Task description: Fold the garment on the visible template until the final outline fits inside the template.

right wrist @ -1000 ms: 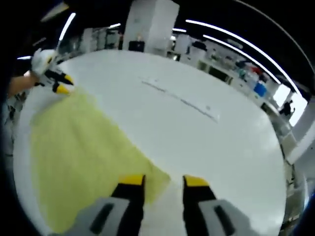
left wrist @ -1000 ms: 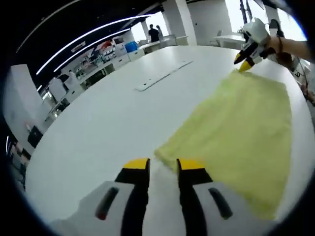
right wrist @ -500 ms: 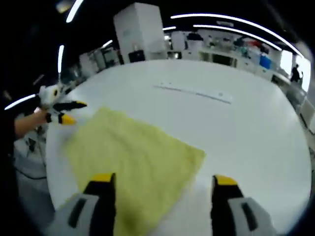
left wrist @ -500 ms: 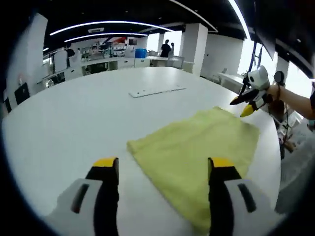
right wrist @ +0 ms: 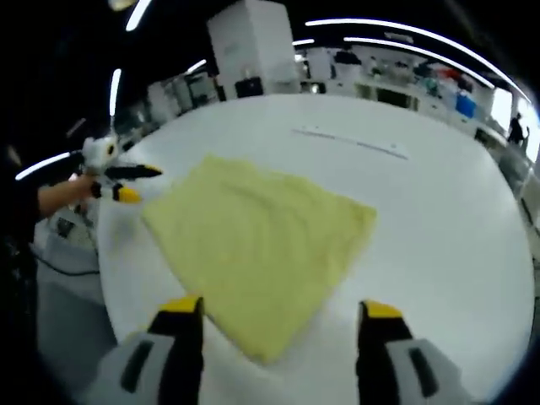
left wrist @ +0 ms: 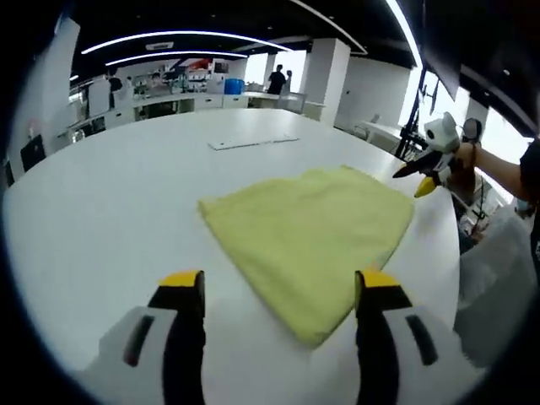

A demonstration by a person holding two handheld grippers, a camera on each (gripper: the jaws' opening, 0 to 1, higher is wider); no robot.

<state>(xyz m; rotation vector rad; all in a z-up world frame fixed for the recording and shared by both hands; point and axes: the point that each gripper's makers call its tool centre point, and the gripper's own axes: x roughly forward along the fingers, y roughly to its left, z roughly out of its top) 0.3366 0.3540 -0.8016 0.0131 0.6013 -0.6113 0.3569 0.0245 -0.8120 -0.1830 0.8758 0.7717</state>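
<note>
Two grippers are hovering over a round white table (left wrist: 101,211), each with its jaws spread wide and grasping nothing. One yellow garment (left wrist: 308,232) is lying flat as a folded rectangle on the tabletop, just ahead of the left gripper (left wrist: 278,291), its near corner pointing between the yellow-tipped jaws. In the right gripper view the garment (right wrist: 257,245) is likewise sitting ahead of the right gripper (right wrist: 278,312), while the left gripper (right wrist: 118,179) is hanging beside the cloth's far corner, apart from it
</note>
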